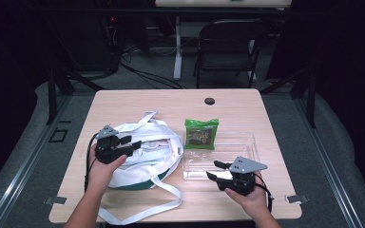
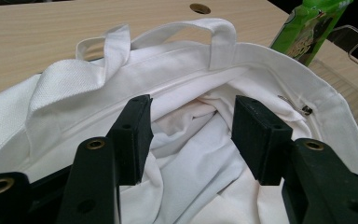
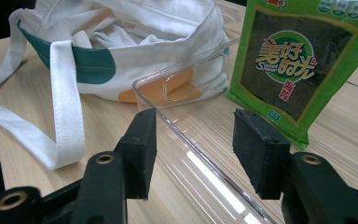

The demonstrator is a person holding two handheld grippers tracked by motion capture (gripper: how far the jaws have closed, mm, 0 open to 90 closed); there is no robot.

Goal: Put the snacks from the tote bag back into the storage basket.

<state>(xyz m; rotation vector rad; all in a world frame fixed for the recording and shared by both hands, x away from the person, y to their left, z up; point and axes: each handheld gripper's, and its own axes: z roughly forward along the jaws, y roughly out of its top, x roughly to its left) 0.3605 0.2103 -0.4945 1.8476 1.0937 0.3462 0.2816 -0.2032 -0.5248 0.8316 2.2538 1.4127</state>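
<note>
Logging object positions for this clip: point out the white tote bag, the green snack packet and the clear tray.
white tote bag (image 1: 145, 164), high view, its body.
green snack packet (image 3: 291, 65), right gripper view, printed front.
clear tray (image 1: 247, 138), high view, far rim.

Bag left on table; tray right beside it; packet standing in tray's far-left corner.

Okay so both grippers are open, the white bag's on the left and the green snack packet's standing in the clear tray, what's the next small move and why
Probably ease the right gripper forward to close on the green packet. Its jaws stand open with the clear tray's rim between them, and the packet stands upright just beyond. The left gripper hangs open over the white bag's gaping mouth, which looks ready to take it.
</note>
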